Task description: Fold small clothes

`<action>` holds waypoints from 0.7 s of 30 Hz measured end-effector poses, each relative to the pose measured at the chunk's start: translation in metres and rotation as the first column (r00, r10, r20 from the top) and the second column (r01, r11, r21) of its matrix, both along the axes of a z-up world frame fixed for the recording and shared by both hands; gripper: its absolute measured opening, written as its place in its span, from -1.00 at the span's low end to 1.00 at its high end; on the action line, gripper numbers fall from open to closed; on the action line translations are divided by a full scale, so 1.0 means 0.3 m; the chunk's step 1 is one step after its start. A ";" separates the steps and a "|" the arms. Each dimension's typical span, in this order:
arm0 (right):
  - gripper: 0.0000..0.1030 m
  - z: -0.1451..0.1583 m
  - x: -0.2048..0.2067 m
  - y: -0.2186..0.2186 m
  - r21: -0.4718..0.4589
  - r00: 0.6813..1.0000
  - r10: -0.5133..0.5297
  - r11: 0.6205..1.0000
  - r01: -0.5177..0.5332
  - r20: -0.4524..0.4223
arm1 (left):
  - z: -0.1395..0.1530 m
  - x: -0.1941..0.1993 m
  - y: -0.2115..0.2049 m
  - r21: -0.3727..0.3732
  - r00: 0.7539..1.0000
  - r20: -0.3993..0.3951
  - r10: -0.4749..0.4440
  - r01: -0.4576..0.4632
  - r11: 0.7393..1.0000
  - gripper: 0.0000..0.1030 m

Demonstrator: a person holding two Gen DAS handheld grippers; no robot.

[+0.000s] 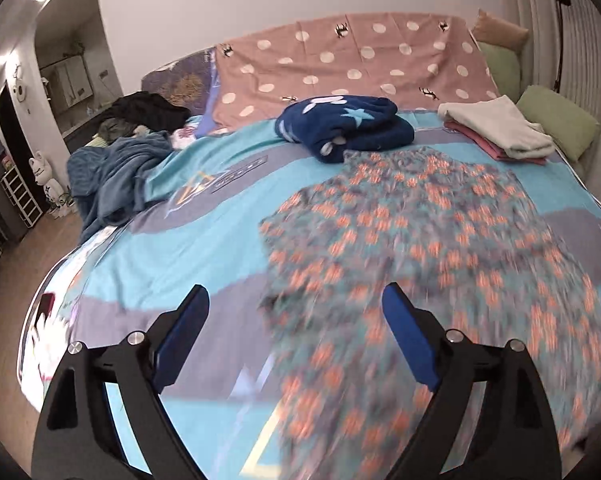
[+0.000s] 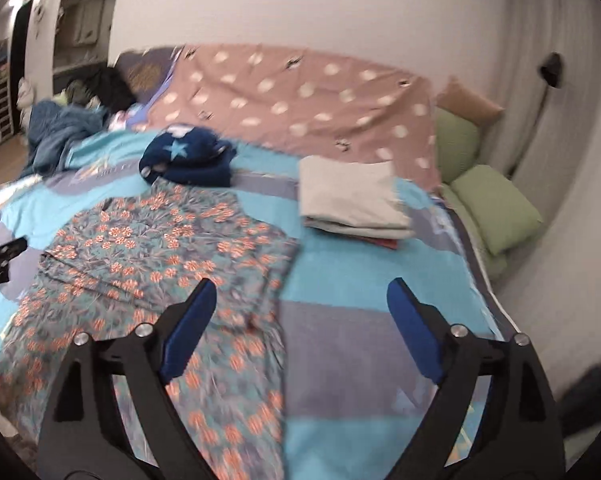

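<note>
A floral garment, teal-grey with orange flowers, lies spread flat on the bed; it also shows in the right wrist view. My left gripper is open and empty, hovering over the garment's left near edge. My right gripper is open and empty, above the garment's right edge and the bedspread. Part of the left gripper shows at the left edge of the right wrist view. Both views are motion-blurred.
The bed has a blue and grey bedspread. A folded navy star blanket, a folded white and red stack, a crumpled blue blanket, a pink dotted cover and green pillows lie around.
</note>
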State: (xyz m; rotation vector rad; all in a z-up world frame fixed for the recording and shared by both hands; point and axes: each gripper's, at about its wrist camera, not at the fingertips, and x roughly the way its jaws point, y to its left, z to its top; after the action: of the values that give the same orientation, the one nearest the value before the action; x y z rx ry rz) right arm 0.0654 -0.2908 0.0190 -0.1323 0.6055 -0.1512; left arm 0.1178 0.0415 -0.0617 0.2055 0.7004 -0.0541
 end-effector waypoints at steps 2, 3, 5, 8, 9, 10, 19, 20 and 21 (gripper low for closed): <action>0.83 -0.032 -0.112 -0.047 0.085 0.998 0.041 0.996 -0.038 -0.040 | -0.044 -0.115 0.066 -0.022 1.000 -0.013 -0.005 0.005 1.000 0.75; 0.83 -0.057 -0.143 -0.062 0.124 0.996 0.060 0.991 -0.051 -0.068 | -0.066 -0.151 0.088 -0.032 1.000 -0.029 -0.011 0.010 0.999 0.75; 0.83 -0.132 -0.201 -0.100 0.211 0.985 0.108 0.974 -0.078 -0.133 | -0.111 -0.217 0.125 -0.061 0.998 -0.065 -0.017 0.013 0.998 0.75; 0.83 -0.314 -0.294 -0.151 0.384 0.947 0.223 0.915 -0.123 -0.229 | -0.177 -0.306 0.178 -0.113 0.995 -0.093 -0.025 0.015 0.994 0.75; 0.83 -0.365 -0.317 -0.159 0.439 0.934 0.273 0.886 -0.151 -0.229 | -0.193 -0.327 0.192 -0.128 0.995 -0.095 -0.022 0.010 0.992 0.75; 0.82 -0.412 -0.332 -0.168 0.483 0.926 0.304 0.860 -0.166 -0.222 | -0.216 -0.352 0.214 -0.160 0.994 -0.104 -0.022 0.005 0.987 0.75; 0.71 -0.612 -0.408 -0.196 0.509 0.913 0.348 0.837 -0.201 -0.212 | -0.347 -0.449 0.298 -0.298 0.969 -0.129 -0.211 0.165 0.940 0.75; 0.71 -0.611 -0.413 -0.192 0.515 0.910 0.363 0.829 -0.217 -0.201 | -0.363 -0.460 0.318 -0.331 0.968 -0.136 -0.211 0.157 0.930 0.75; 0.65 -0.612 -0.414 -0.193 0.535 0.904 0.382 0.813 -0.231 -0.191 | -0.374 -0.466 0.332 -0.351 0.967 -0.141 -0.210 0.150 0.924 0.75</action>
State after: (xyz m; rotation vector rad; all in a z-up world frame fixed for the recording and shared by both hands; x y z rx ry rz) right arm -0.0587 -0.3488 -0.1645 0.2611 0.8915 0.3574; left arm -0.0220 0.1411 -0.1738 -0.0675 0.8351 -0.3719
